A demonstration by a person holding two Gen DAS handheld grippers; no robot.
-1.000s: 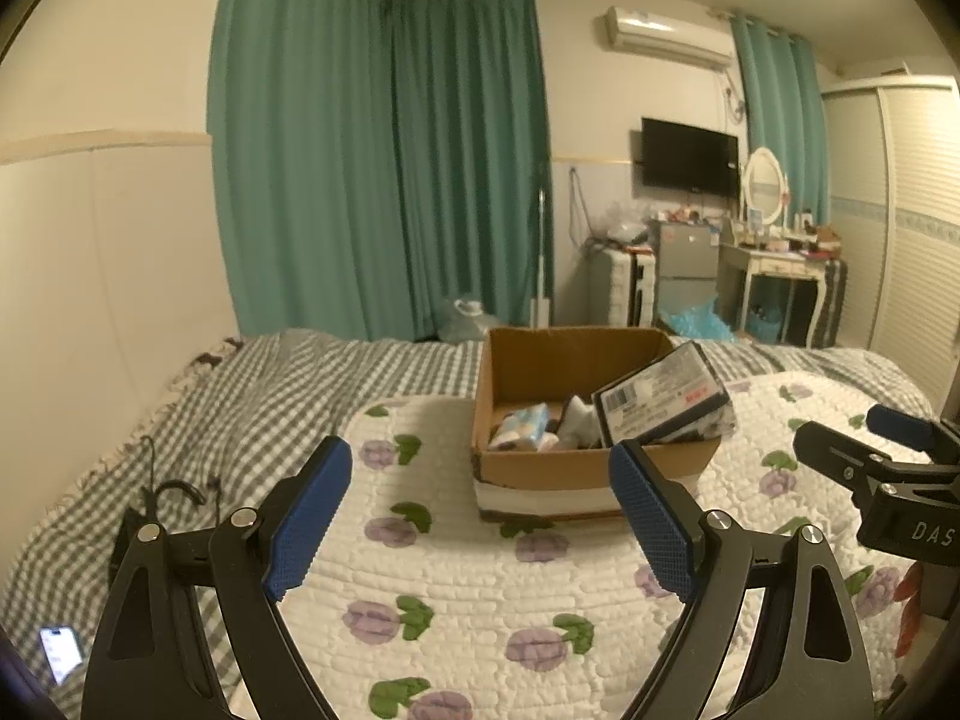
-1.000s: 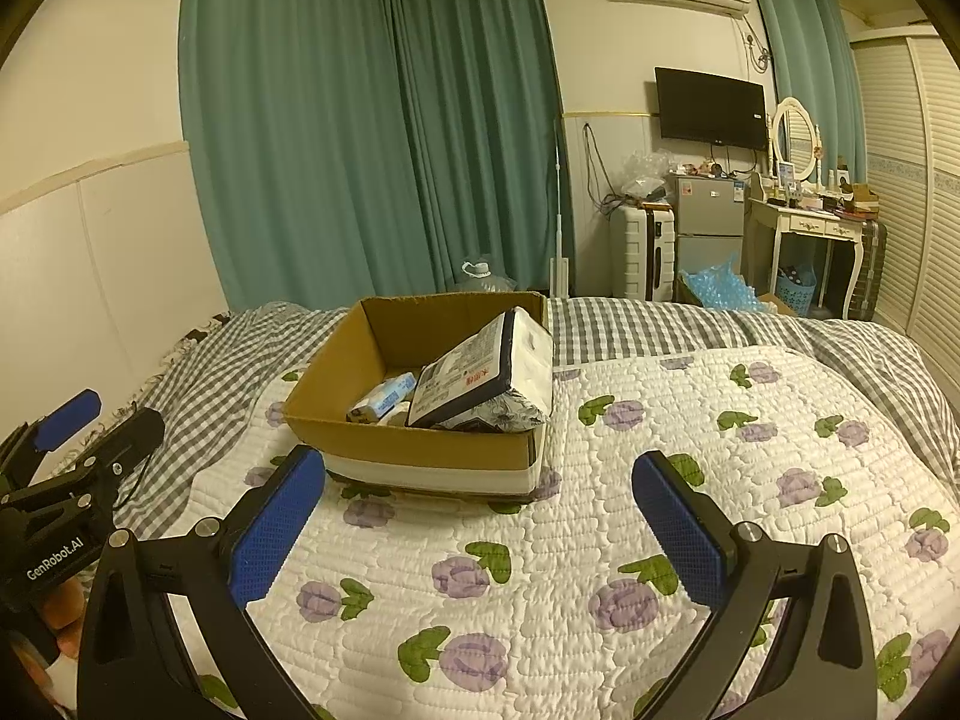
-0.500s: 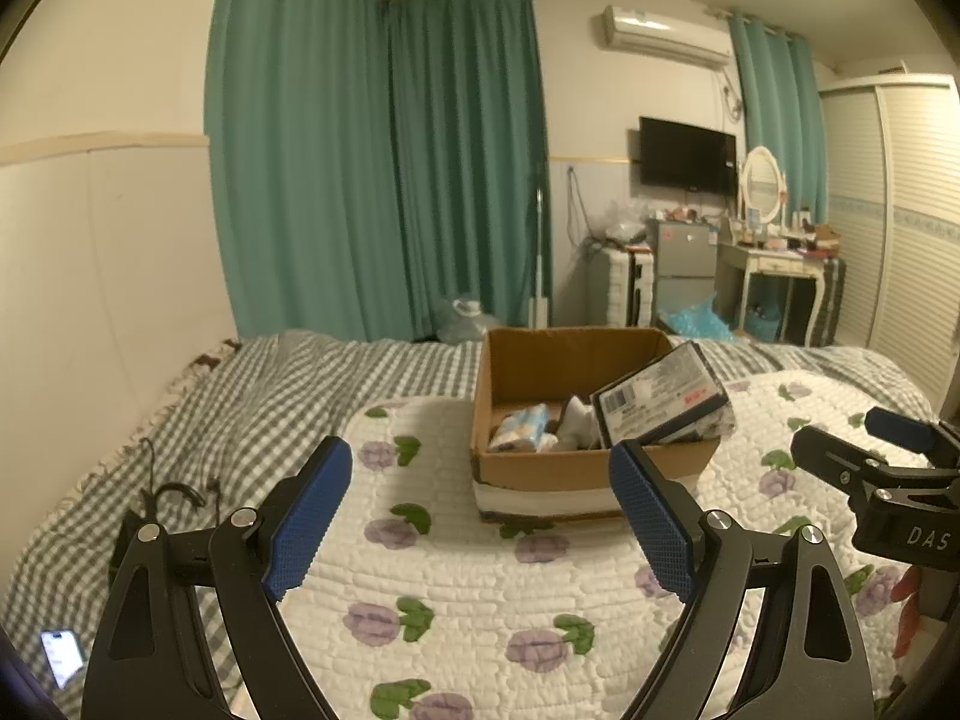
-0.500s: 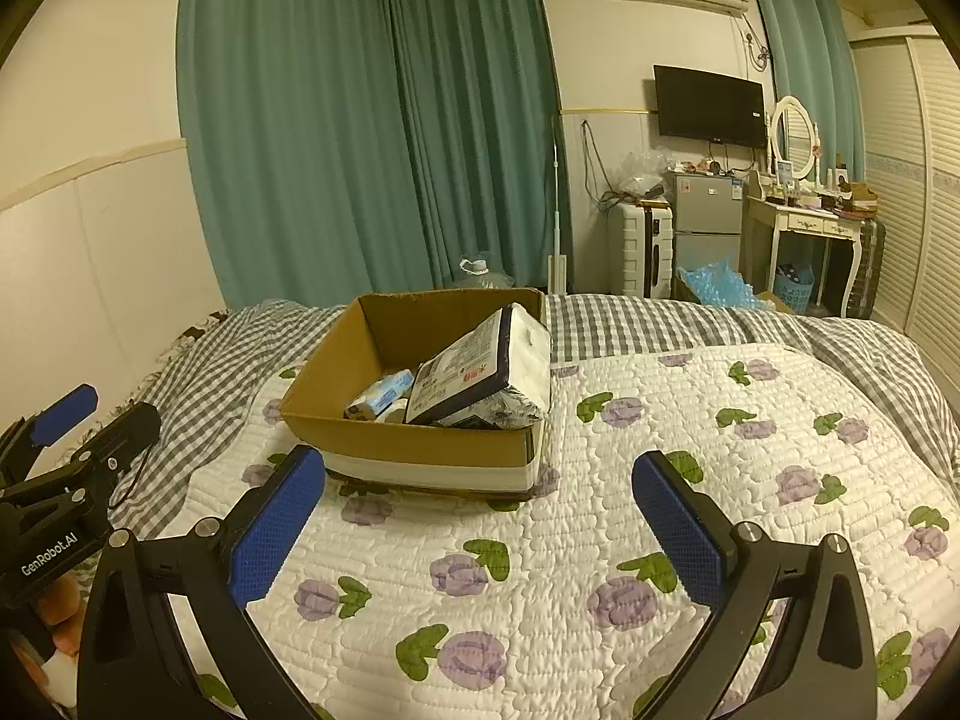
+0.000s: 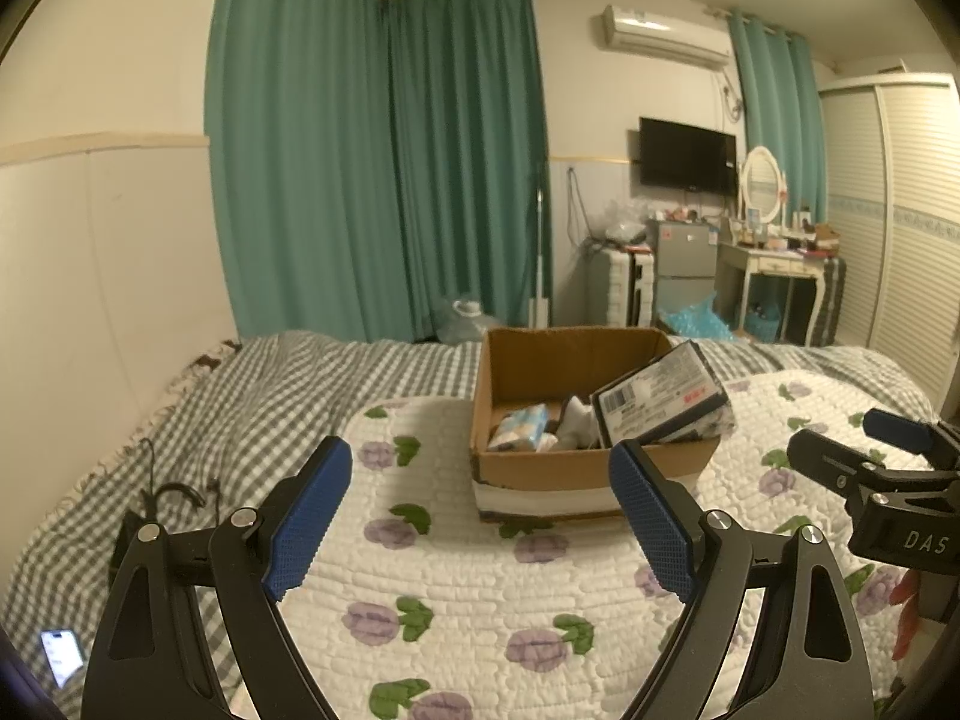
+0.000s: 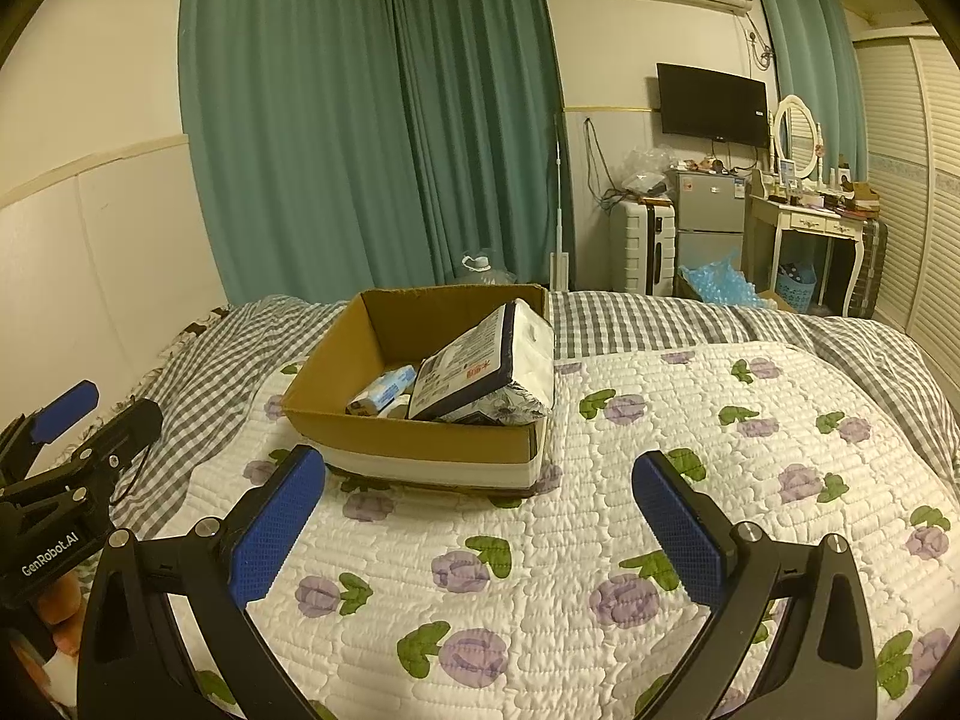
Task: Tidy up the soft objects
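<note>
A brown cardboard box point(image 5: 528, 465) point(image 6: 408, 444) stands on the flowered white quilt point(image 5: 480, 588) point(image 6: 660, 438). A large dark-and-white tissue pack point(image 5: 660, 399) point(image 6: 486, 369) leans tilted in it against its right wall, with a small blue-white pack point(image 5: 521, 425) point(image 6: 384, 389) beside it. My left gripper point(image 5: 480, 516) is open and empty, held above the quilt in front of the box; it also shows at the left edge of the right wrist view point(image 6: 90, 420). My right gripper point(image 6: 480, 516) is open and empty in front of the box, and shows at the right of the left wrist view point(image 5: 852, 444).
A grey checked blanket point(image 5: 252, 396) covers the bed's left and far side. A phone point(image 5: 63, 654) and a black cable point(image 5: 174, 489) lie at the left. Green curtains point(image 5: 372, 168), a suitcase, a small fridge point(image 6: 708, 234) and a dressing table point(image 6: 804, 228) stand beyond the bed.
Both views have shifted only slightly; the box and packs have not moved and both grippers stay open.
</note>
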